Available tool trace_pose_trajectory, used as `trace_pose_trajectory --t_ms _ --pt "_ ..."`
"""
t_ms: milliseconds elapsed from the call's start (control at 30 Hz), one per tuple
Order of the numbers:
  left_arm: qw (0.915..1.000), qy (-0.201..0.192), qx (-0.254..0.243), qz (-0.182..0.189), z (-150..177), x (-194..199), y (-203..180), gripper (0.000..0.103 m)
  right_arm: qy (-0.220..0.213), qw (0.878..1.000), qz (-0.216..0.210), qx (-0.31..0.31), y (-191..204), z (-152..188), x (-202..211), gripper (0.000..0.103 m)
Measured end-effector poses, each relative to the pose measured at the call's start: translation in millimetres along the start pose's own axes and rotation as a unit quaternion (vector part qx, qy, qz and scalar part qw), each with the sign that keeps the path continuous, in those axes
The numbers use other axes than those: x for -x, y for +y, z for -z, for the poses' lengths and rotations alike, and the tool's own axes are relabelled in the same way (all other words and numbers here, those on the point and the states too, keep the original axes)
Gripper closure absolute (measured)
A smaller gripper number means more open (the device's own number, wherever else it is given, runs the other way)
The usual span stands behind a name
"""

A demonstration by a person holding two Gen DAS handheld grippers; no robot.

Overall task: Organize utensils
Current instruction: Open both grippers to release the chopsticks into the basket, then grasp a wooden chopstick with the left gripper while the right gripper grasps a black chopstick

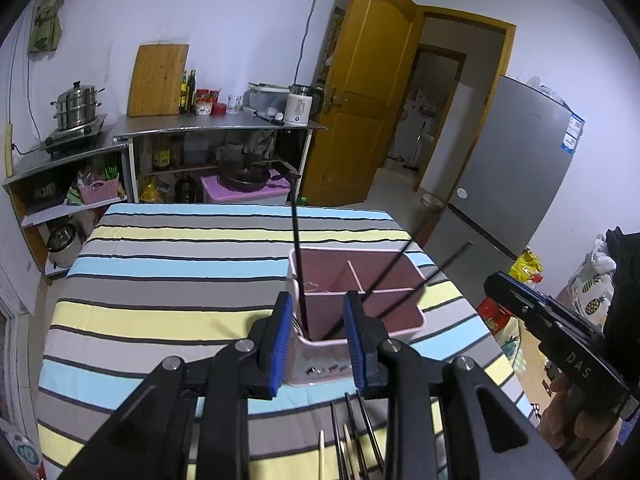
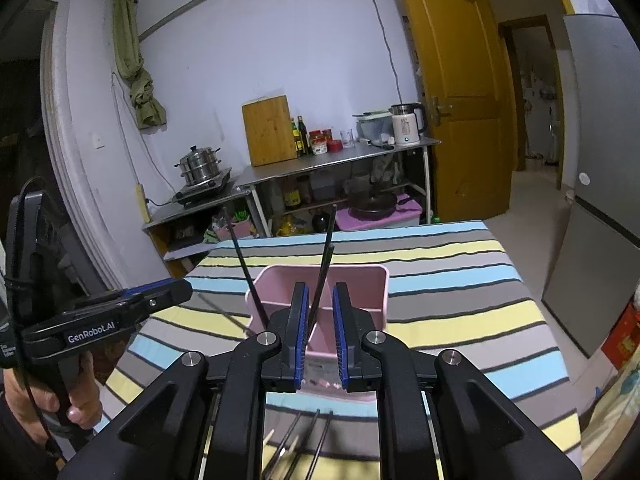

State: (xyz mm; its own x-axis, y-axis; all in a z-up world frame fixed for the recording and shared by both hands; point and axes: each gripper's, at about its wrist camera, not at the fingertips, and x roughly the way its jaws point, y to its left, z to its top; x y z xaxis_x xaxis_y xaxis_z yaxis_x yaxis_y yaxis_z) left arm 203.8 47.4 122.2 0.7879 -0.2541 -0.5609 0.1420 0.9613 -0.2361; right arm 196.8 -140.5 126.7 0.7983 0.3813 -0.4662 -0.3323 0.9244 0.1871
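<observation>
While both grippers hover above the striped tablecloth (image 1: 168, 248), the pink utensil holder (image 1: 360, 320) stands just ahead of them, near the table's nearer right part, with a divider splitting its inside into compartments. Seen from the left wrist, the left gripper (image 1: 316, 344) has its blue-padded jaws a little apart, nothing pressed between the pads; the holder's near-left corner lies directly beyond the gap. Three black chopsticks (image 1: 298, 264) stand in that near compartment: one rises almost upright, the other two lean away to the right past the rim. From the right wrist, the right gripper (image 2: 320, 336) is narrowly parted and likewise grips nothing; a leaning chopstick shows in the slot between its pads, but it stands in the holder beyond them and is apart from the pads. More chopsticks (image 2: 312, 440), dark and pale ones, lie flat on the cloth under the grippers, on the near side of the holder. Each gripper shows in the other's view, at the side of the holder, carried by a hand (image 2: 48, 396) around its handle.
</observation>
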Motion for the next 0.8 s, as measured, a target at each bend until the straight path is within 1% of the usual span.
trace_pose_trajectory --t_ms 267,500,667,800 --pt "0.9997 -0.019 -0.008 0.011 31.9 29.5 -12.1 0.075 -0.009 1.0 -0.002 -0.002 -1.4 25.6 31.3 0.091" --pt "0.9997 -0.015 -0.017 0.004 68.4 41.3 -17.5 0.075 -0.007 1.0 0.003 -0.003 1.4 49.5 45.6 0.091" --pt "0.9997 -0.011 -0.021 0.0 86.9 47.0 -15.9 0.075 0.003 1.0 0.003 -0.004 3.4 66.9 49.1 0.09" --pt "0.9998 -0.003 -0.021 0.0 100.5 47.4 -11.9 0.075 0.02 1.0 -0.003 -0.005 4.1 81.4 47.6 0.091"
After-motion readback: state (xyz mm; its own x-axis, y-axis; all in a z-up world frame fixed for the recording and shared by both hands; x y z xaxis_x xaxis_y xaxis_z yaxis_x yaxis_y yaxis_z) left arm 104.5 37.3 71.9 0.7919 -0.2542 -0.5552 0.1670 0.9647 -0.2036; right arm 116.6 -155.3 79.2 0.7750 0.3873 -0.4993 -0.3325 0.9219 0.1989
